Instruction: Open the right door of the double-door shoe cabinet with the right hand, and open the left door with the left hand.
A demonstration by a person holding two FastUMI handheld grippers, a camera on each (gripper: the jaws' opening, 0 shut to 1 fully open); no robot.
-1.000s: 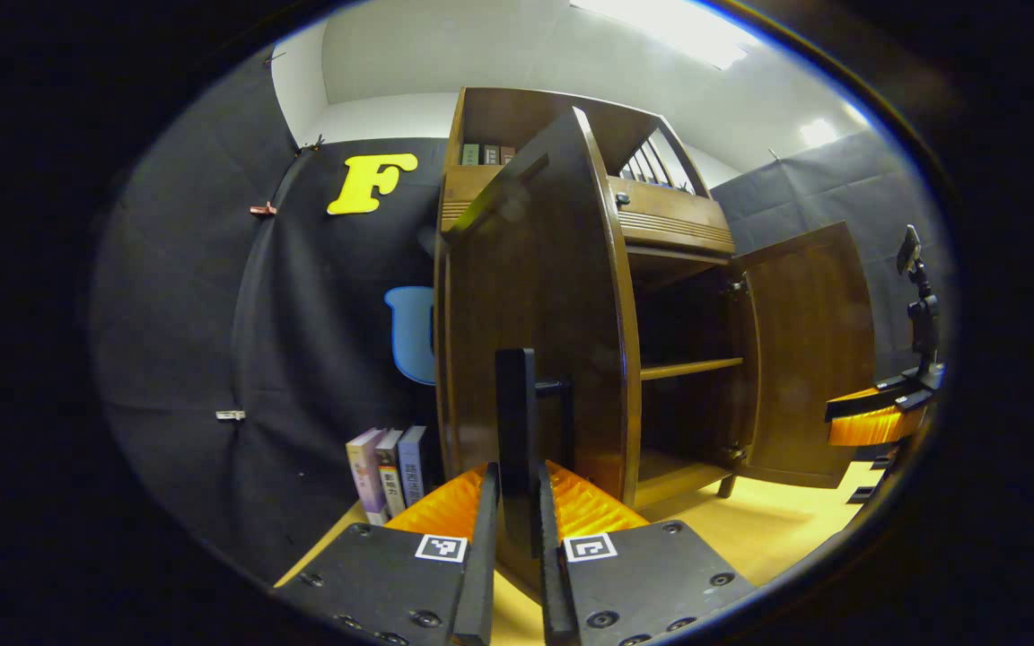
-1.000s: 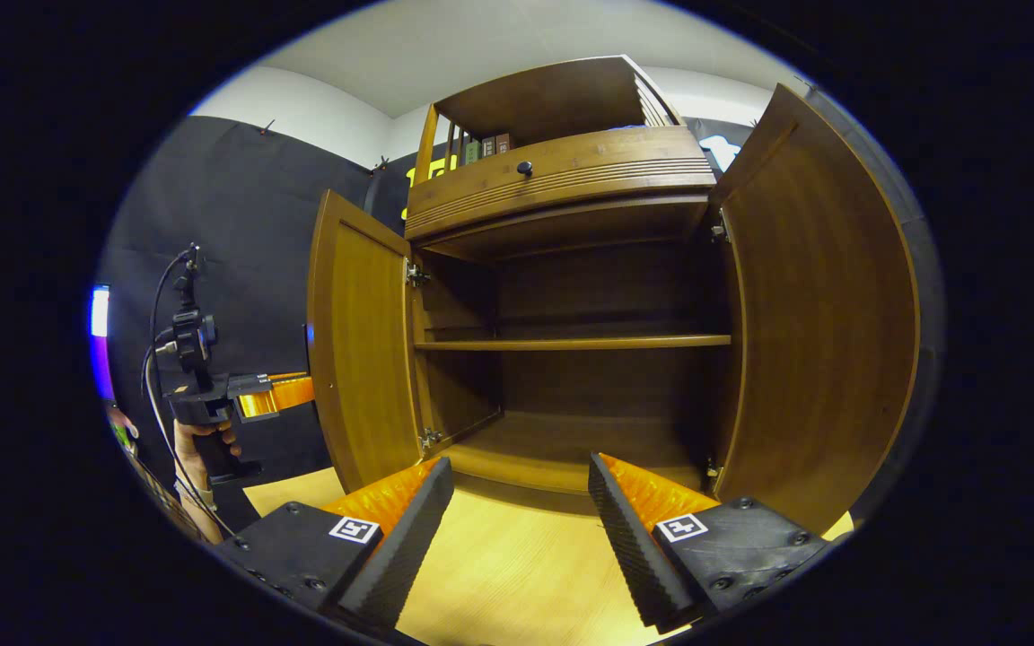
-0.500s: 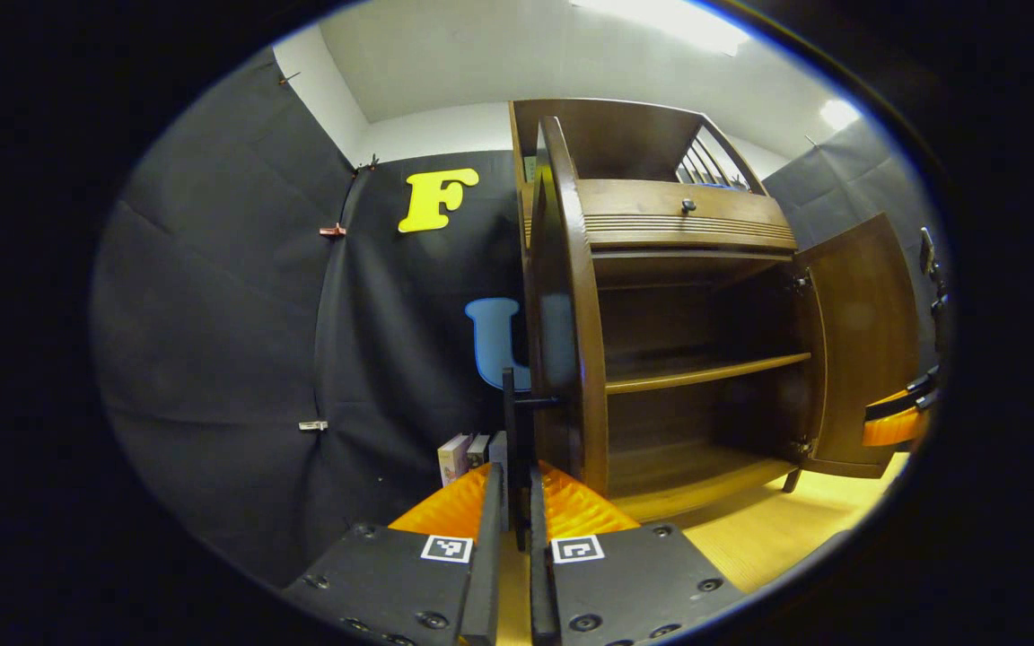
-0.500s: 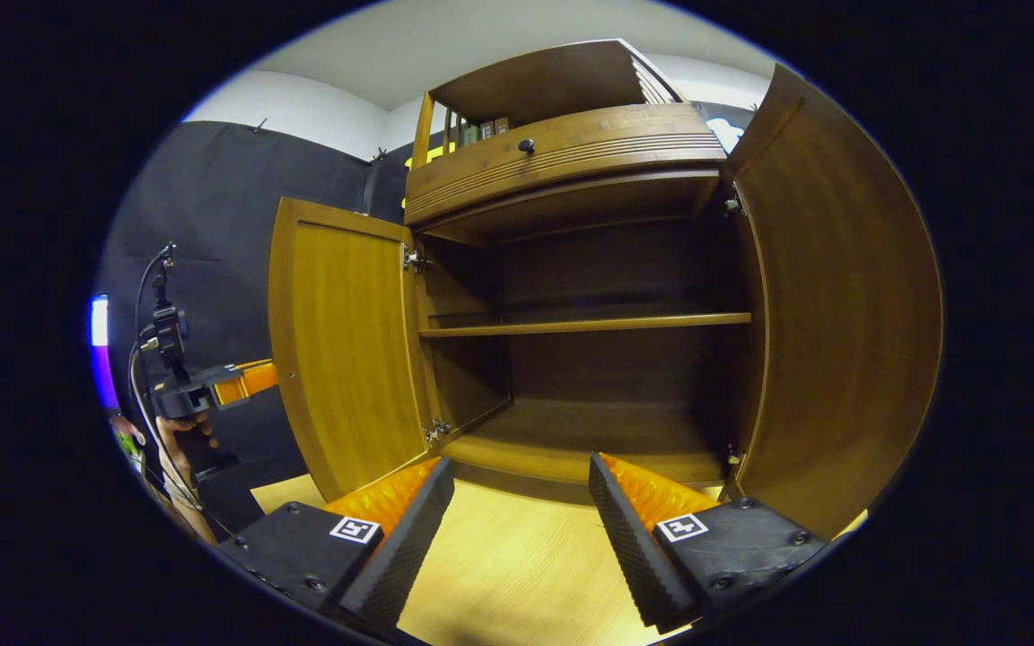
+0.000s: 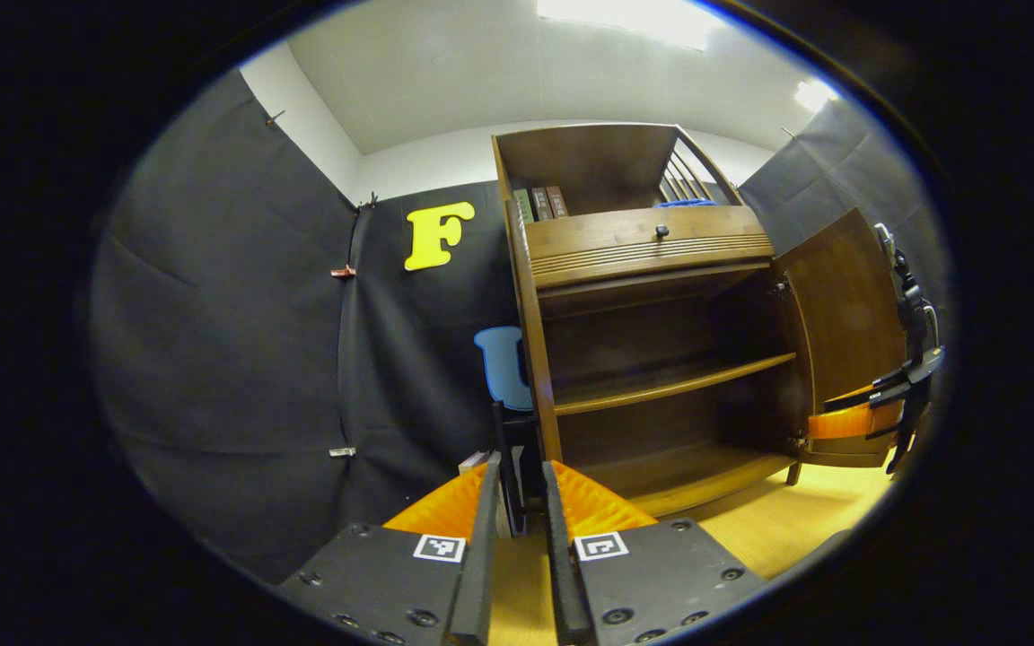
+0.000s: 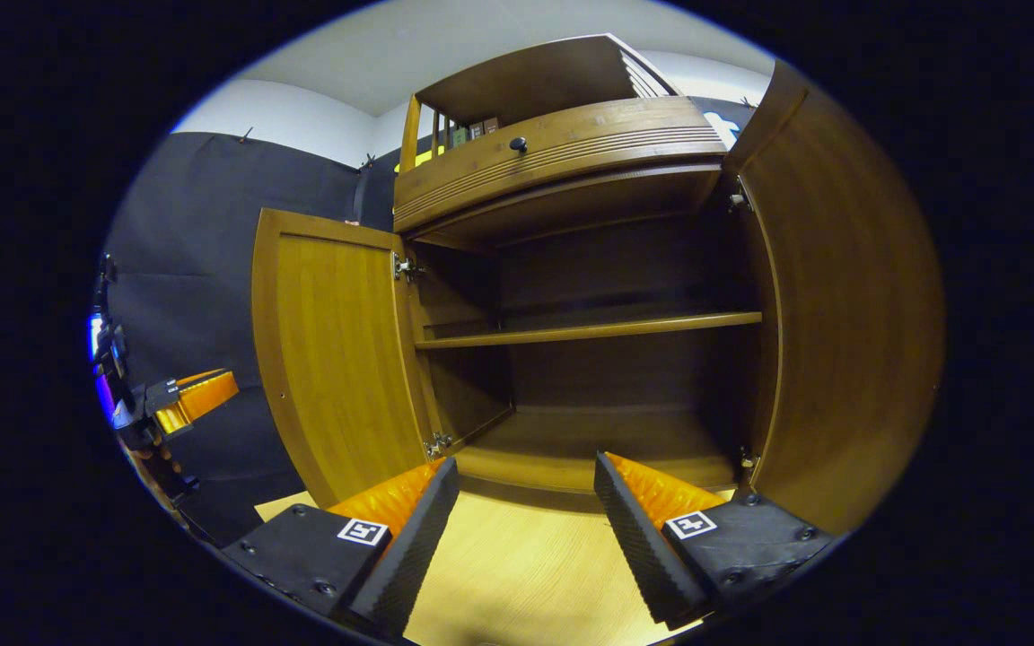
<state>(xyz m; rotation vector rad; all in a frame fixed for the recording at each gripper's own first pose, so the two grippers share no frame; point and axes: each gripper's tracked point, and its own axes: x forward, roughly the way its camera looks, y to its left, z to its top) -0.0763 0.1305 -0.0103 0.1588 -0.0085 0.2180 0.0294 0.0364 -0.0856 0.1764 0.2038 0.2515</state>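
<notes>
The brown shoe cabinet [image 6: 571, 269] stands with both doors swung wide. In the left gripper view the left door [image 5: 535, 341] is edge-on, and its dark vertical handle [image 5: 506, 449] sits between the fingers of my left gripper [image 5: 520, 462]. The fingers are slightly apart, and the right one stands off the handle. The right door [image 5: 849, 305] hangs open at the far right, with my right gripper [image 5: 858, 417] in front of it. In the right gripper view my right gripper [image 6: 524, 465] is open and holds nothing, facing the bare interior between the left door [image 6: 337, 350] and the right door [image 6: 849, 296]. My left gripper [image 6: 189, 399] is far left.
A single shelf [image 6: 589, 332] crosses the interior. Above it is a drawer with a dark knob [image 5: 661, 231], and books [image 5: 539, 205] stand in the top compartment. More books [image 5: 472, 462] stand beside the cabinet's left side. Pale wood floor [image 6: 517, 574] lies in front.
The left door has swung from half open to fully open, carried by my left gripper on its handle. The left fingers have spread a little. The right gripper has hardly moved.
</notes>
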